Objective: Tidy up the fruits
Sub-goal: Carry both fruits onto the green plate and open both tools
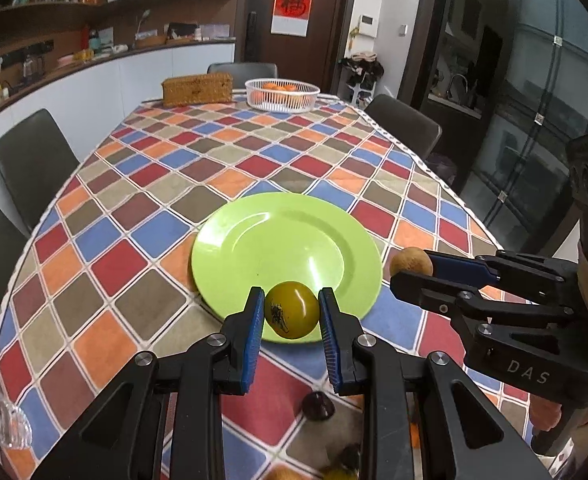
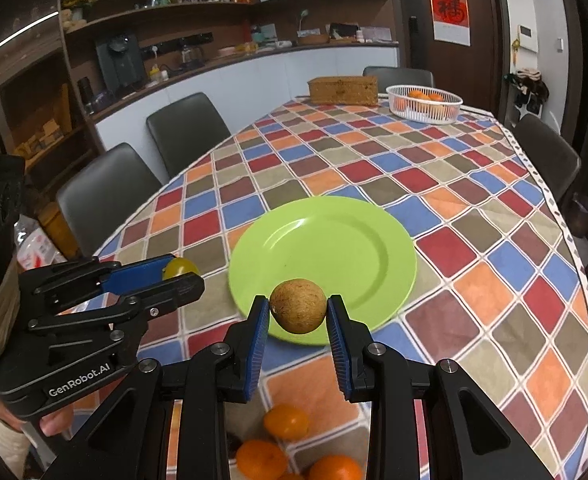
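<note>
My left gripper (image 1: 291, 300) is shut on a yellow-green tomato (image 1: 292, 310) and holds it over the near rim of the green plate (image 1: 294, 236). My right gripper (image 2: 298, 306) is shut on a round brown fruit (image 2: 298, 306) and holds it over the near rim of the same plate (image 2: 334, 244). Each gripper shows in the other's view: the right one (image 1: 408, 270) with the brown fruit (image 1: 410, 261) at the plate's right, the left one (image 2: 185, 272) with the tomato (image 2: 181, 267) at the plate's left. The plate has nothing resting on it.
Loose oranges (image 2: 285, 422) and dark fruits (image 1: 318, 405) lie on the chequered tablecloth (image 1: 153, 184) under the grippers. A white basket with oranges (image 1: 281, 94) and a wicker box (image 1: 197, 88) stand at the far end. Chairs (image 1: 33, 160) line the table.
</note>
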A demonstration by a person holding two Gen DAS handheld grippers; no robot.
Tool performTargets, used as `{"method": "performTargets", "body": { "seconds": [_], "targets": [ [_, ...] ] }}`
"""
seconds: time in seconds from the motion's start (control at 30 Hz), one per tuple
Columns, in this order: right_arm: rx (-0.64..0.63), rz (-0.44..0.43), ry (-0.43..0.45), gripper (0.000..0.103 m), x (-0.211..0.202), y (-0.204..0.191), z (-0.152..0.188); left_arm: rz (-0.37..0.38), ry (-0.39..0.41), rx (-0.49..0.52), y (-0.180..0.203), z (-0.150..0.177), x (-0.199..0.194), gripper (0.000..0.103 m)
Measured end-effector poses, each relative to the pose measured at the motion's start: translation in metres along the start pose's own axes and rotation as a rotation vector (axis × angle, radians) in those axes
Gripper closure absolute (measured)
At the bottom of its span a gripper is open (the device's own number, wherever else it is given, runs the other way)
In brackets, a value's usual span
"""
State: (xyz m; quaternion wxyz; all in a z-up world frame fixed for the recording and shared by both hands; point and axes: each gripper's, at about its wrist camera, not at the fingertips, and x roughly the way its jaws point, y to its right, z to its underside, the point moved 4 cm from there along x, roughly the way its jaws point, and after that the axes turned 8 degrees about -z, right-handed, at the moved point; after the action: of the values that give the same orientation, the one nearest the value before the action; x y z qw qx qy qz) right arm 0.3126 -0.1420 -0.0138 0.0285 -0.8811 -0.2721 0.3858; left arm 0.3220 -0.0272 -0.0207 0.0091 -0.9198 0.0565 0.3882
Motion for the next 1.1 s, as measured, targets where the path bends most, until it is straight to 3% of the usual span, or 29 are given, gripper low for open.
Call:
{"method": "performTargets", "body": {
  "seconds": [0.63,0.87,1.1],
  "targets": [
    [0.142,-0.052,-0.21,0.072,0.089,0.053,-0.016,0.044,-0.218,-0.09,-0.013,-0.009,0.095,0.076],
    [0.164,-0.055,-0.245,0.072,0.102,0.06,-0.012,0.057,-0.24,-0.095,-0.012,-0.01,0.102,0.075],
    [0.146,-0.025,-0.229,0.069,0.094,0.06,-0.011,0.029,-0.212,-0.078,-0.014,-0.011,0.088,0.07]
  ]
}}
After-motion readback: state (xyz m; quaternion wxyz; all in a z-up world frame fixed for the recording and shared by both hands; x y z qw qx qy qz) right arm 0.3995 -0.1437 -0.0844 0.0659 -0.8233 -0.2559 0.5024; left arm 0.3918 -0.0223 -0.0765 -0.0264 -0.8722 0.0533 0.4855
